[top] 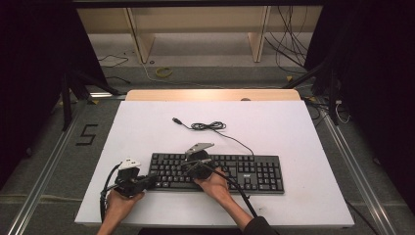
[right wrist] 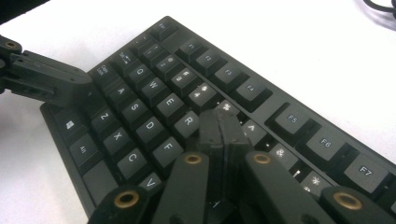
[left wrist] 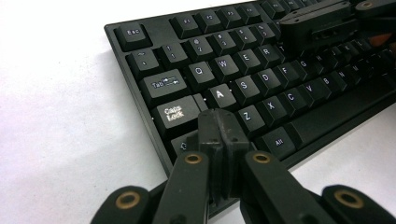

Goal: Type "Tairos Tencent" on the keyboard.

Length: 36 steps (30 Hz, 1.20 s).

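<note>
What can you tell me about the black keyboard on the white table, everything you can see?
The black plastic full-size keyboard has white-lettered keys and a number pad at its right end. It lies flat near the front edge of the white table, long side facing the person. Its thin black cable runs back to a loose coil and a free plug. The shut left hand-held gripper points at its lower left corner keys; the shut right hand-held gripper is over the upper rows.

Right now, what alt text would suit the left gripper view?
A shut left gripper, fingers together, rests at a black keyboard near Caps Lock and Z. The keyboard lies on a white table; the right gripper is over its far keys.
</note>
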Each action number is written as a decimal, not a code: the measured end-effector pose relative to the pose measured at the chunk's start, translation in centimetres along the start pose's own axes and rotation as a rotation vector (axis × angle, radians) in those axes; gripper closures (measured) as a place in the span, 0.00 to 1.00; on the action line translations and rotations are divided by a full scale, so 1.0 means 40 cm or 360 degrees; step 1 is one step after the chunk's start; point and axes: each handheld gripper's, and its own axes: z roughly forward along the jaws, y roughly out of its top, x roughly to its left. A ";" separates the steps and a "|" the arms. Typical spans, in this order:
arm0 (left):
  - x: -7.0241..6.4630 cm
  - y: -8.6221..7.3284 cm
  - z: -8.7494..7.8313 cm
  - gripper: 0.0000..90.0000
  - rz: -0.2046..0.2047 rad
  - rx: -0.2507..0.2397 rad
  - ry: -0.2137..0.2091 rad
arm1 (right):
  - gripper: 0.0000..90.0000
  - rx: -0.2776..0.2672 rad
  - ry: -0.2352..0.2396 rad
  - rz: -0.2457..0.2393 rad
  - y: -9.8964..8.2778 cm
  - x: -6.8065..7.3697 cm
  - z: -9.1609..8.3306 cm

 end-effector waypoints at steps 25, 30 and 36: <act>-0.010 0.010 -0.020 0.74 -0.0023 -0.0120 -0.0094 | 0.79 -0.0135 0.0131 0.0047 0.008 -0.009 -0.065; -0.016 0.017 -0.024 0.65 -0.0016 -0.0140 -0.0100 | 0.68 -0.0149 0.0170 0.0041 0.004 -0.012 -0.085; -0.018 0.027 -0.023 0.53 -0.0031 -0.0162 -0.0113 | 0.52 -0.0172 0.0182 0.0036 -0.006 -0.018 -0.109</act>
